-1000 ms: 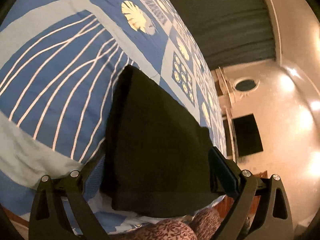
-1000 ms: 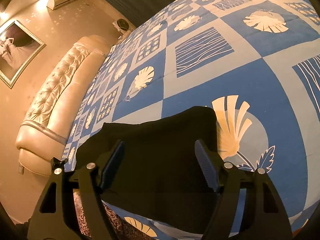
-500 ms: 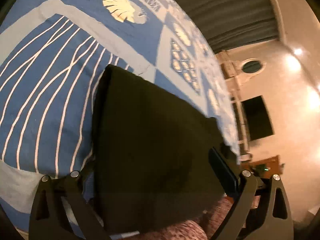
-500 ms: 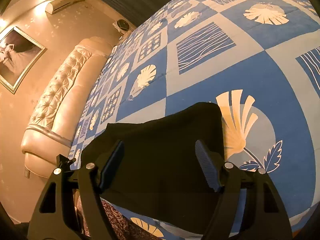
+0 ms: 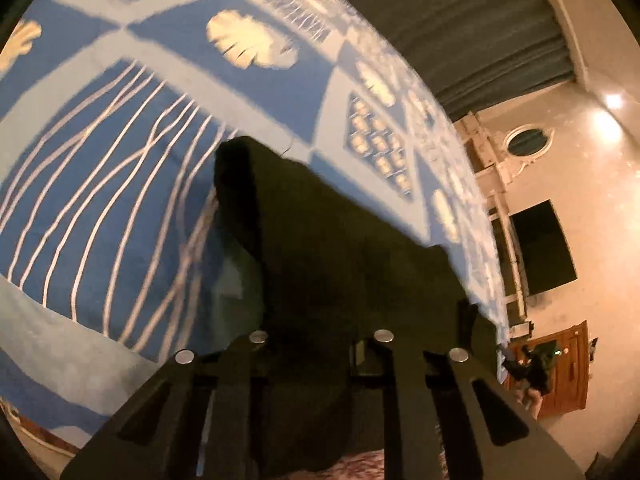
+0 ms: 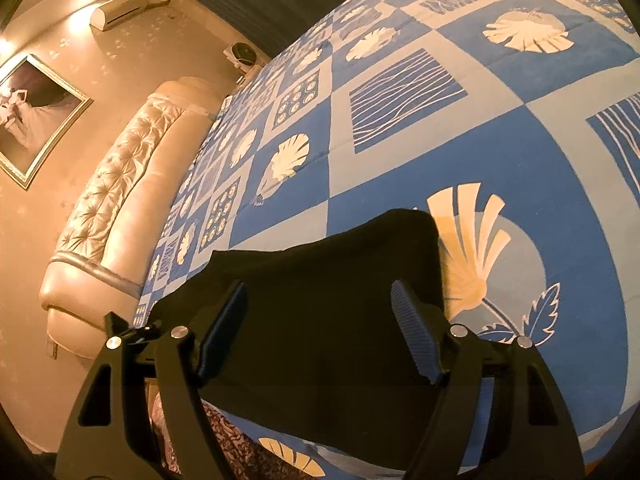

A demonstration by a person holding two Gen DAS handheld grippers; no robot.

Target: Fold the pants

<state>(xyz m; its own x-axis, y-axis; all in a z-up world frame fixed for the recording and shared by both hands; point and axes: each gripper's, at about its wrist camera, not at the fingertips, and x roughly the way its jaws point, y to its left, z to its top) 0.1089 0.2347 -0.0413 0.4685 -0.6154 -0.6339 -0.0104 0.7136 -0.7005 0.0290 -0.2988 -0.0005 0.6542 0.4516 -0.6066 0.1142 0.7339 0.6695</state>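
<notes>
lying on the blue patterned bedspread near the bed's close edge, the black pants formed a folded dark slab, their far corner reaching a cream fan-shaped motif beside a blue leaf print. the right gripper hung over the pants with its two ribbed fingers spread wide apart, released, nothing between them but the cloth below. whether the fingertips touched the fabric could not be told. in the left wrist view the left gripper had its arms drawn close together and the black pants bunched right up between them, so it looked clenched on the fabric; the fingertips themselves were buried in dark cloth and could not be seen. the pants there rose in a lifted fold, the raised corner standing over a blue square with wavy white lines. a tufted cream headboard ran along the bed's left side in the right wrist view, with a framed picture and an air conditioner on the wall above. dark curtains and a wooden door showed in the left wrist view, which was blurred
</notes>
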